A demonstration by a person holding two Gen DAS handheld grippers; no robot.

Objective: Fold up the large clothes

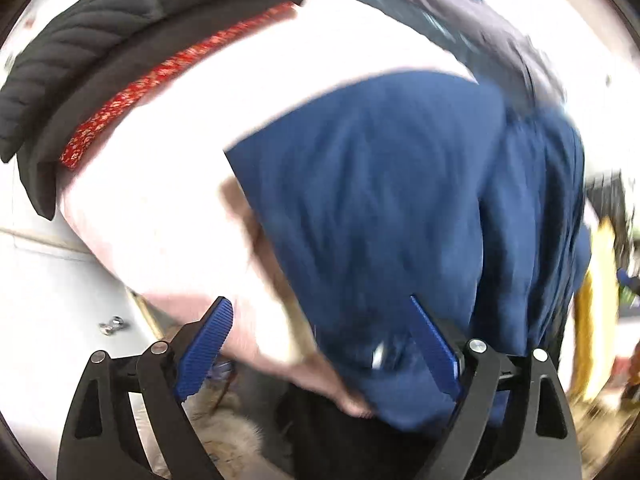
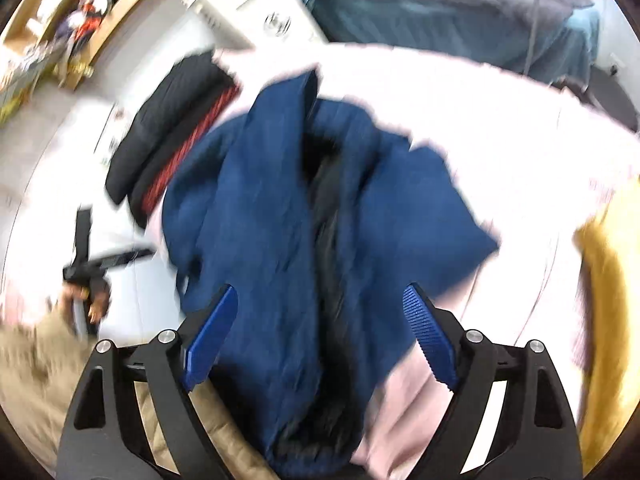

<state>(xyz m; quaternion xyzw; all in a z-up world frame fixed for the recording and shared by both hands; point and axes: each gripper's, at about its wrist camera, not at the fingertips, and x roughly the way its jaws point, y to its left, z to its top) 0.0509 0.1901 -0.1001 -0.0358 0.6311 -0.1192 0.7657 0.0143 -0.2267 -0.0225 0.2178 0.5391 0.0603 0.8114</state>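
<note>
Both your grippers hang spread wide over the navy garment on the white bed.

Your left gripper (image 1: 332, 344) and right gripper (image 2: 320, 336) each have their jaws apart, gripping nothing. The navy garment (image 2: 280, 208) lies crumpled mid-bed on the white sheet (image 2: 500, 120); a folded dark stack (image 2: 168, 136) with a red band sits near the sheet's far left edge.

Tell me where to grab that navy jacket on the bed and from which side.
Judging by its pose, take the navy jacket by the free flap lying flat on the pale bedsheet, coming in from the right with the open right gripper. That edge looks single-layered and unobstructed; the middle is bunched.
</note>
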